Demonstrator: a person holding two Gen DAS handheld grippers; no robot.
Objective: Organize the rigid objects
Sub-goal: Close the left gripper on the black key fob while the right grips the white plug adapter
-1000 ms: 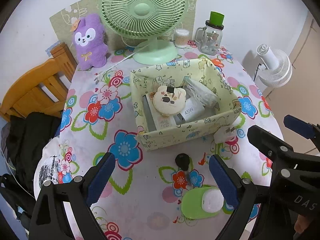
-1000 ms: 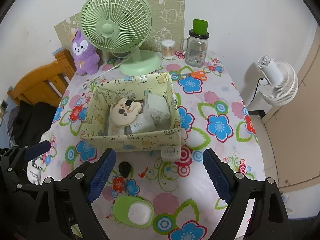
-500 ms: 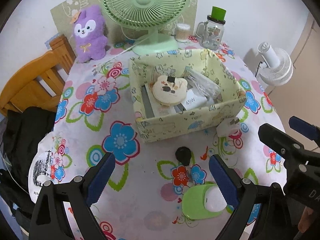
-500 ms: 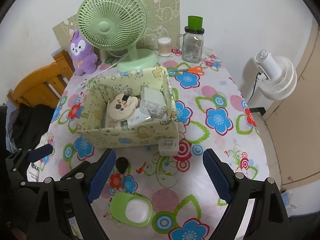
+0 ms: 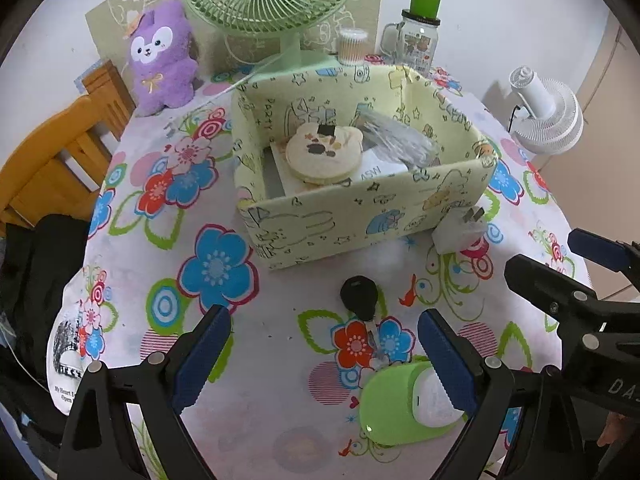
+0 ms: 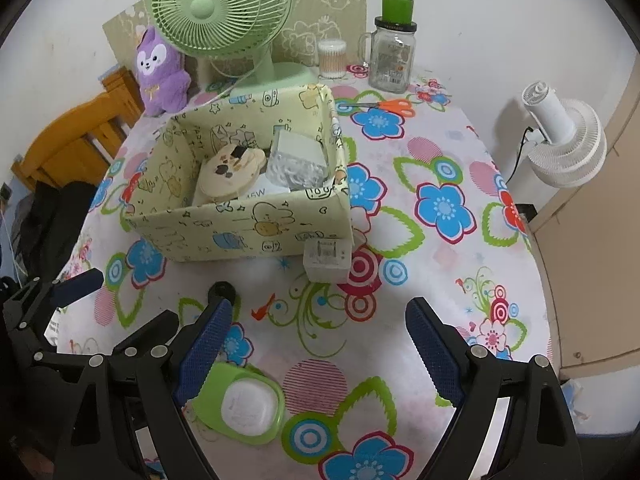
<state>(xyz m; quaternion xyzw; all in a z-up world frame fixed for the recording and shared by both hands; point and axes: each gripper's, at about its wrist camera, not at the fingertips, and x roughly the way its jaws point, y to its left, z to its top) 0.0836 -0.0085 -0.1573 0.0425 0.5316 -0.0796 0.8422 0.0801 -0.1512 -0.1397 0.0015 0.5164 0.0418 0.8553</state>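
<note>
A pale yellow cartoon-print box (image 5: 360,216) (image 6: 240,236) stands mid-table with a bear-shaped case (image 5: 324,152) (image 6: 232,172), a clear packet and a white card inside. In front of it lie a black key (image 5: 360,296) (image 6: 222,292), a white plug adapter (image 5: 460,232) (image 6: 326,258) and a green-and-white case (image 5: 404,404) (image 6: 242,404). My left gripper (image 5: 324,356) hangs open above the key and the green case, empty. My right gripper (image 6: 316,352) is open over the cloth in front of the adapter, empty.
A green fan (image 6: 220,4), purple plush (image 5: 162,60), cotton-swab tub (image 6: 331,58), glass jar with green lid (image 6: 394,52) and orange scissors (image 6: 394,106) sit at the back. A wooden chair (image 5: 52,152) stands left, a white fan (image 6: 564,140) on the right.
Both grippers have sunk toward the table, so the box, key, adapter and green case look larger and nearer. Both stay open and nothing on the table has moved.
</note>
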